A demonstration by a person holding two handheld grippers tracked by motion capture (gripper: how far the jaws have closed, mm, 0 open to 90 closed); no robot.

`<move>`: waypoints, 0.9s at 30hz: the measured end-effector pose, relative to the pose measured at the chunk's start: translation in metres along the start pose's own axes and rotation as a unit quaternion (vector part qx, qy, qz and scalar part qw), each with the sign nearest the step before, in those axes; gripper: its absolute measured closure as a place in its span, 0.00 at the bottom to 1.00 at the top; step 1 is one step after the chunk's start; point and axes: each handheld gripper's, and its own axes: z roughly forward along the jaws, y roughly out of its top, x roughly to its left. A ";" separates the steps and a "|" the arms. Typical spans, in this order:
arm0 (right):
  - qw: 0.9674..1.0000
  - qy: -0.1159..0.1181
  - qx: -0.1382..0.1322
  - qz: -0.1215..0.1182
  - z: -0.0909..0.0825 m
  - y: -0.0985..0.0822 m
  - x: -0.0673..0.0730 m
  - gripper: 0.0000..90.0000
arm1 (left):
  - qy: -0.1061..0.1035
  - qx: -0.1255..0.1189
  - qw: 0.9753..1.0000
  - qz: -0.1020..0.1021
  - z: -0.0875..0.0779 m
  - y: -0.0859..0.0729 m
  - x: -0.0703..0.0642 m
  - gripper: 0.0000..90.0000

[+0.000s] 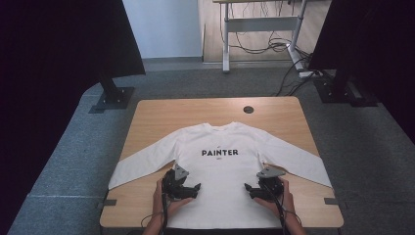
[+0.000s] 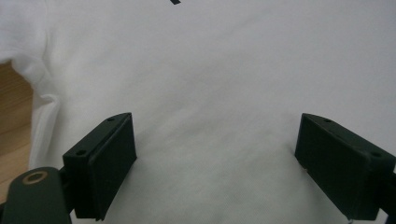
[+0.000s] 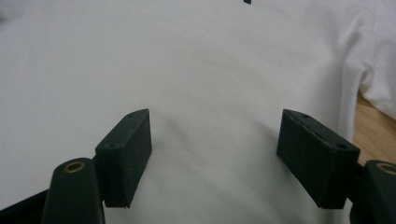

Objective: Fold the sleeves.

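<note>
- Shirt (image 1: 220,161): white, long-sleeved, "PAINTER" printed in black across the chest; I see it lying flat, front up, on the wooden table (image 1: 156,115), sleeves spread outward.
- Left gripper (image 1: 192,188): jaws released wide over the lower body fabric, gripping nothing.
- Right gripper (image 1: 250,188): likewise spread, empty.

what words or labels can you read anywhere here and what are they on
"PAINTER": black capitals across the chest of the white long-sleeved shirt spread flat on the wooden table.
Smaller marks just above and below that word: too small to read.
A black fragment of print at the top edge of each gripper view: cut off, unreadable.
</note>
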 end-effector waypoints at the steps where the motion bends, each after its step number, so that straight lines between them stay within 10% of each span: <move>1: 1.000 0.000 0.000 0.000 0.000 0.000 0.000 0.28 | 0.001 0.000 1.000 -0.001 0.000 0.000 0.000 0.13; 27: 1.000 0.004 0.003 0.007 0.000 0.003 -0.003 0.30 | 0.006 -0.001 1.000 -0.004 0.001 0.001 -0.001 0.14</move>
